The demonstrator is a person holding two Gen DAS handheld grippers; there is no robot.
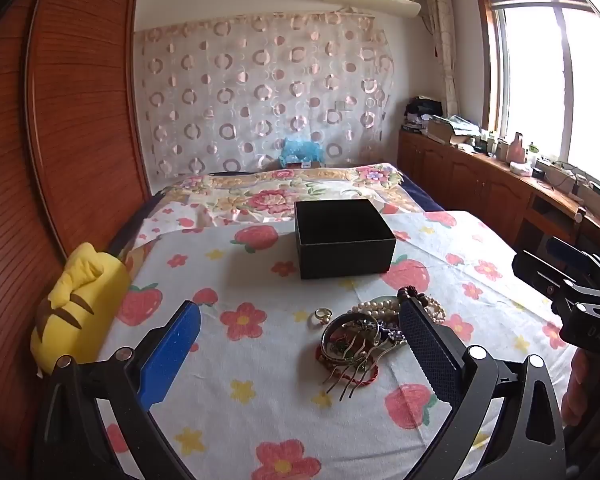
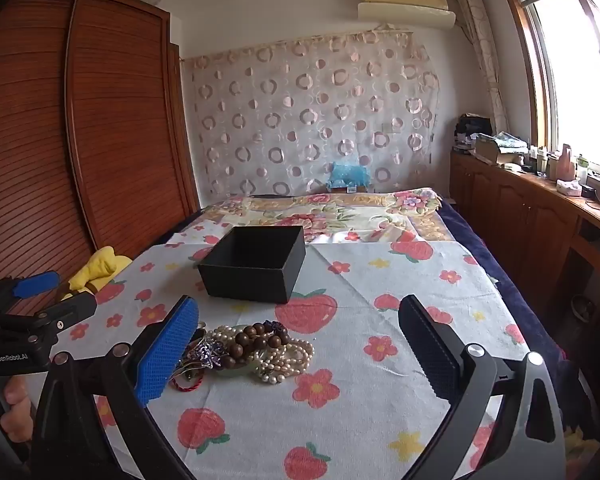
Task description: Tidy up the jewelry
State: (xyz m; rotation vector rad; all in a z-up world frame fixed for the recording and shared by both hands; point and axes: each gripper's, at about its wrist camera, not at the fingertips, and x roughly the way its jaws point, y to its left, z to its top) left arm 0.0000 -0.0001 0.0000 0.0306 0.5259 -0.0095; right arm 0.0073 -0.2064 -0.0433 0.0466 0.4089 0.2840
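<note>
Lying on the strawberry cloth (image 1: 260,400) between both wide-open, empty grippers, the jewelry pile (image 1: 360,332) sits just ahead of the left gripper (image 1: 300,354), toward its right finger, and left of the right gripper (image 2: 298,354), short of the black box (image 1: 342,238).

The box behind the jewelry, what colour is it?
Black. The open box shows best in the left wrist view.

Left gripper (image 1: 300,344) gapes wide above the jewelry pile (image 1: 364,332), black box (image 1: 344,238) beyond on the strawberry cloth (image 1: 260,400)
</note>
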